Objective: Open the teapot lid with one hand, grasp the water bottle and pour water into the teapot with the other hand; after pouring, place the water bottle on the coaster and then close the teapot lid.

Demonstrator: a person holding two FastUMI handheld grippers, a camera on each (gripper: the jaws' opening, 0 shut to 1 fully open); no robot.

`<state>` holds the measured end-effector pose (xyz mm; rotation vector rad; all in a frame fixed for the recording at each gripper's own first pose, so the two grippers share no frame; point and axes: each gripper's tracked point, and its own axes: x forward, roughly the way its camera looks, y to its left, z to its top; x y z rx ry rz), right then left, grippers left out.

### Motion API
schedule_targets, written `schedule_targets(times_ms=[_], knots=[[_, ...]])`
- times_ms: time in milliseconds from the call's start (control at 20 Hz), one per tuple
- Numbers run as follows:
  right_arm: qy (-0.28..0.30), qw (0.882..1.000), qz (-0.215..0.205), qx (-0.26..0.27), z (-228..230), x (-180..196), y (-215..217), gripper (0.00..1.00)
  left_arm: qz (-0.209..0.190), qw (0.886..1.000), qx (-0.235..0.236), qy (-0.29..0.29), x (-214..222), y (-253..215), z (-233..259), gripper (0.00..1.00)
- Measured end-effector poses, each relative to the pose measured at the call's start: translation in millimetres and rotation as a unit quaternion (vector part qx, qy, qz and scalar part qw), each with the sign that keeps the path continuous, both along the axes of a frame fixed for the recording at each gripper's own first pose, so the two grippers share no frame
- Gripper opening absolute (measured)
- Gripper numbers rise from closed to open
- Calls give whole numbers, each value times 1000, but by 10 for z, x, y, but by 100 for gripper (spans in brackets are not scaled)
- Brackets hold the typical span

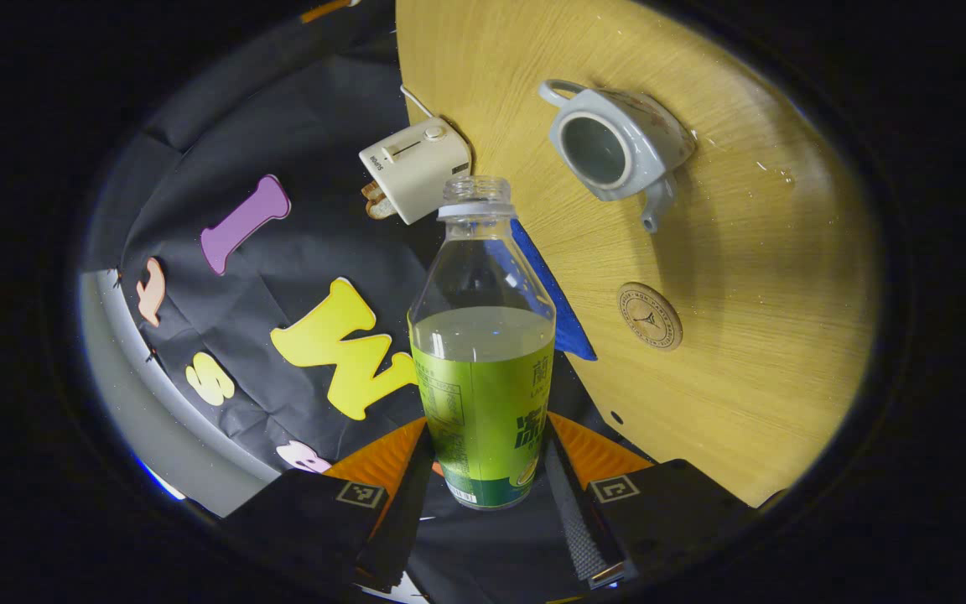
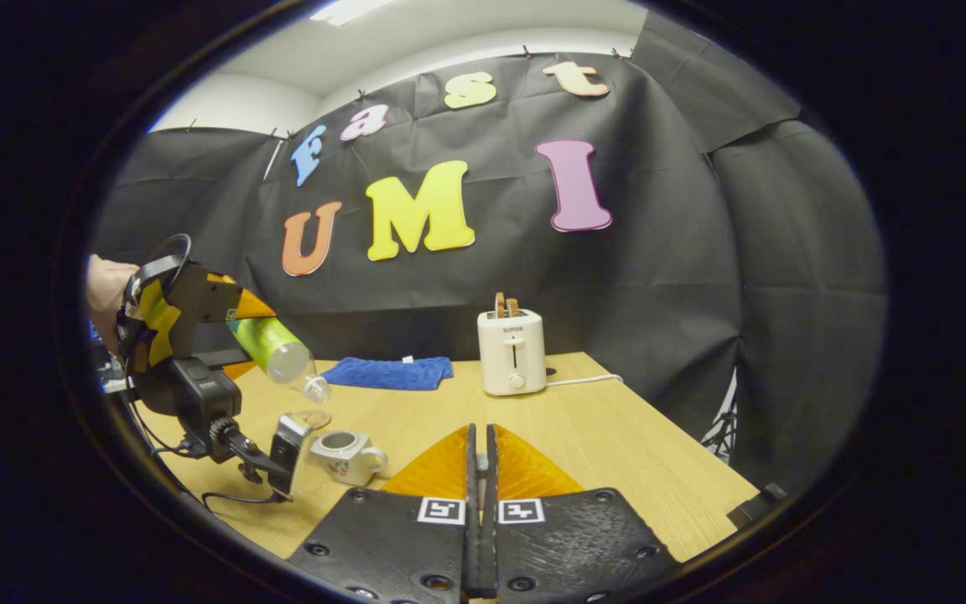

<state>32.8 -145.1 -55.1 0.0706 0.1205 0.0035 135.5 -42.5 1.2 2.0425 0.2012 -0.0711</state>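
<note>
Left gripper view: left gripper [image 1: 483, 491] clamped on bottle [image 1: 483, 352], neck pointing beside open teapot [image 1: 617, 151]; right gripper [image 2: 480, 470] fingers together.

Table [image 2: 617, 453] w/ teapot [image 1: 617, 147], coaster [image 1: 649, 315], toaster [image 2: 512, 351], cloth [image 2: 391, 372]

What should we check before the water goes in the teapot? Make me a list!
1. Teapot lid off: ok, the top is open and you can see inside.
2. Water bottle cap off: ok, the neck is open.
3. Left gripper holding the bottle: ok, its fingers are on both sides of the bottle's lower part.
4. Bottle mouth above the teapot opening: cannot tell; in the right gripper view the tilted bottle is above and a bit to the side of the teapot.
5. Coaster free for later: ok.
6. Right gripper holding the lid: cannot tell, the fingers are nearly closed.
</note>
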Motion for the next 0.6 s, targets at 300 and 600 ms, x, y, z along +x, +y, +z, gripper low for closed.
schedule_targets(times_ms=[300,600], knots=[[-5,1000,1,-7,114,-30,116,0,-18,985,-167,-32,-127,146,83,74],[-11,1000,8,-18,246,-57,276,0,19,889,-457,-32,-288,458,-102,74]])
